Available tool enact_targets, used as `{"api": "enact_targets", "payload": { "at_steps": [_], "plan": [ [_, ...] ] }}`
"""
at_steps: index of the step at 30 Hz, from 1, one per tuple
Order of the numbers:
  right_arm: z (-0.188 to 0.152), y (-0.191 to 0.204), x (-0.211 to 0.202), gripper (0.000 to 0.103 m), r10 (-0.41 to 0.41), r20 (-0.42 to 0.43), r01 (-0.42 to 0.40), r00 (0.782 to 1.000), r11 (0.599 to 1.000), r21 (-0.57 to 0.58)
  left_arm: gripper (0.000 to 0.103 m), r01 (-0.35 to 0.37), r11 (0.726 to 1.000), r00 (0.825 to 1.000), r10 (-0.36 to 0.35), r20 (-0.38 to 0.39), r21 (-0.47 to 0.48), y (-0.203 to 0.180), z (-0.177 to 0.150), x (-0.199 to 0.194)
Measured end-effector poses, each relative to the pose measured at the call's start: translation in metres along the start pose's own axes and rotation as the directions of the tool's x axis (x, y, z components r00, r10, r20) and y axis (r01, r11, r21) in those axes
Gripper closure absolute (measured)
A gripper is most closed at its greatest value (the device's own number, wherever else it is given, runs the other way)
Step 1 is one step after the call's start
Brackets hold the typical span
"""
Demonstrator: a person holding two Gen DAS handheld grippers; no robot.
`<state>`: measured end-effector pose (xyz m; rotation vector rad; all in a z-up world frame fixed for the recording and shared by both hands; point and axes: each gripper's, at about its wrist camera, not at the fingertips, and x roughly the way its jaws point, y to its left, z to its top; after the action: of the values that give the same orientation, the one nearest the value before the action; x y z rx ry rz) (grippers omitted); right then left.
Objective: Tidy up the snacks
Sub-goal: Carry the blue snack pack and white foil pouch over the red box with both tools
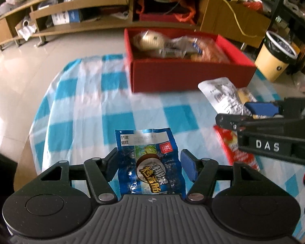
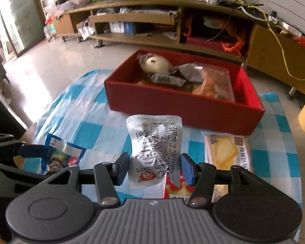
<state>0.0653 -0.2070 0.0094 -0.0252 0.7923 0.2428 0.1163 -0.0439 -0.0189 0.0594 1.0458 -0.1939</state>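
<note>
**A:** How far along are the snacks?

**B:** Partly done, I'd say. The red box [image 2: 185, 109] already holds several packets. The left hand-held gripper [image 1: 149, 165] grasps a blue sausage packet [image 1: 150, 162], and the right hand-held gripper [image 2: 154, 169] is clenched on a silver pouch [image 2: 155, 148]; both packets hang above the checked cloth [image 1: 87, 109], near the box.

**A:** What's left?

**B:** A yellow cake packet [image 2: 226, 151] and a red packet [image 2: 174, 189] lie on the worktop.

**A:** Anything in the way?

**B:** Only the box's near wall. The bin [image 1: 274, 59] stands well apart.
</note>
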Motion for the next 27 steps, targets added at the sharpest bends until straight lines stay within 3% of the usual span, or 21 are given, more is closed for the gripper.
{"api": "enact_targets", "payload": {
  "at_steps": [14, 27],
  "plan": [
    [0.025, -0.041, -0.020, 0.052, -0.039, 0.113, 0.023, 0.993, 0.990, 0.136, 0.033, -0.006, 1.000, 0.992, 0.005, 0.126, 0.003, -0.019, 0.066, -0.005],
    [0.042, -0.061, -0.011, 0.052, -0.074, 0.138, 0.045, 0.988, 0.978, 0.204, 0.032, -0.010, 1.000, 0.986, 0.011, 0.163, -0.007, -0.028, 0.107, 0.009]
  ]
}}
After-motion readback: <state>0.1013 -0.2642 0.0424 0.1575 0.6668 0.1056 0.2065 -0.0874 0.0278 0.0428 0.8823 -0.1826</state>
